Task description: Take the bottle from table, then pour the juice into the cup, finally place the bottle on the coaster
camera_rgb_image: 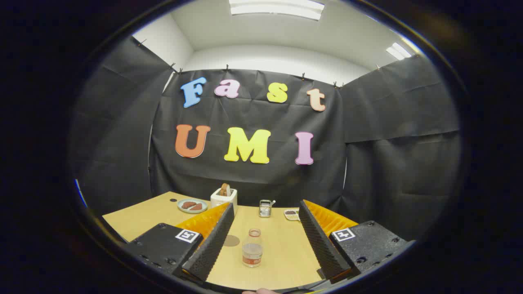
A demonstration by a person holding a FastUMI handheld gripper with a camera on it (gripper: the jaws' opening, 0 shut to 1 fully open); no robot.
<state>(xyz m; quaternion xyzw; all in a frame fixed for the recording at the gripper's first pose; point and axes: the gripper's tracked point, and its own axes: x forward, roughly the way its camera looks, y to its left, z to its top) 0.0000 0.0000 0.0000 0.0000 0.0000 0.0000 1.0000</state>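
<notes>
A small clear bottle point(252, 249) with a label and a reddish neck stands upright on the wooden table point(282, 253). It sits between my two fingers, a bit nearer the left one, and neither touches it. My gripper point(265, 215) is open wide. A round brown coaster point(231, 240) lies flat on the table just left of the bottle, partly hidden behind my left finger point(212, 241). A small clear cup point(265, 208) with a handle stands farther back, beyond the fingertips.
A white toaster point(224, 198) with bread in it stands at the back of the table. Left of it is a plate point(192, 205) with brown food. A small dish point(291, 214) sits right of the cup. Black cloth walls close the booth behind.
</notes>
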